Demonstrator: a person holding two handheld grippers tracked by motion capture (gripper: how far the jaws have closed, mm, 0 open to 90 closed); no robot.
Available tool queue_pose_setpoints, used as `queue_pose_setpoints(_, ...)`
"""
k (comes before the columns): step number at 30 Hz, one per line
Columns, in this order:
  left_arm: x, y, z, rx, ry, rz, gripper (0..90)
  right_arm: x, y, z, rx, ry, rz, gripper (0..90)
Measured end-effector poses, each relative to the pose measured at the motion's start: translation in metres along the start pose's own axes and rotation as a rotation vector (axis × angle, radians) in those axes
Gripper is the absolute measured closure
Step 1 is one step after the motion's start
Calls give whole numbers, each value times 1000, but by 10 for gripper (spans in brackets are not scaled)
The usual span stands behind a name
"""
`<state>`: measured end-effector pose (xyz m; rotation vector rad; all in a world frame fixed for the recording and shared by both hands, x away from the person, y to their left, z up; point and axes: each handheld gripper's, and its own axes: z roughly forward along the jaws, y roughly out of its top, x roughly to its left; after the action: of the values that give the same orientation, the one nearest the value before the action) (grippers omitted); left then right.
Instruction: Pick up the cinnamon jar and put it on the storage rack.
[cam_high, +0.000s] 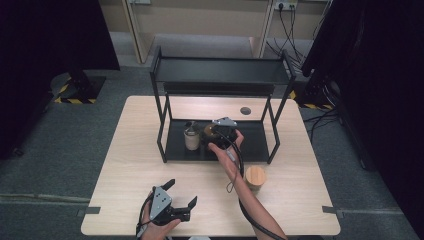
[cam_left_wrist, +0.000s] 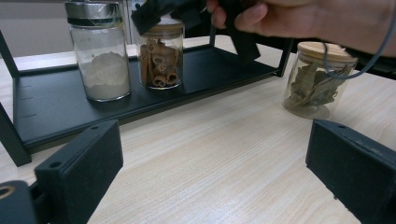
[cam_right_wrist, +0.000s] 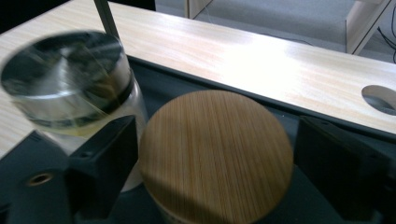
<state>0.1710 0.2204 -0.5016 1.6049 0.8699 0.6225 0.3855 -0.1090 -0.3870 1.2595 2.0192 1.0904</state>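
My right gripper (cam_right_wrist: 215, 163) straddles the wooden-lidded glass cinnamon jar (cam_right_wrist: 215, 154) — jaws parted, pads clear; I should lift straight up, avoiding the steel-capped powder jar (cam_right_wrist: 65, 77) beside my left finger (cam_right_wrist: 105, 161).

The cinnamon jar (cam_left_wrist: 161, 58) is a clear glass cylinder packed with curled brown bark sticks and capped by a round wooden lid (cam_right_wrist: 215, 151). It stands upright on the black bottom shelf (cam_left_wrist: 60, 109) of the rack, just beside a silver-lidded jar of white powder (cam_left_wrist: 99, 51) at its nine o'clock.
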Motion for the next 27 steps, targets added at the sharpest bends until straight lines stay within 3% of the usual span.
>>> queue_pose_setpoints(12,0,0,0,1,5,-3,31,1,-5,-35,-52,42,9,56)
queue_pose_setpoints(17,0,0,0,1,4,-6,31,-7,-11,-44,-65,101,35,52)
queue_pose_setpoints(27,0,0,0,1,5,-5,31,-12,-24,-65,-111,161,9,51)
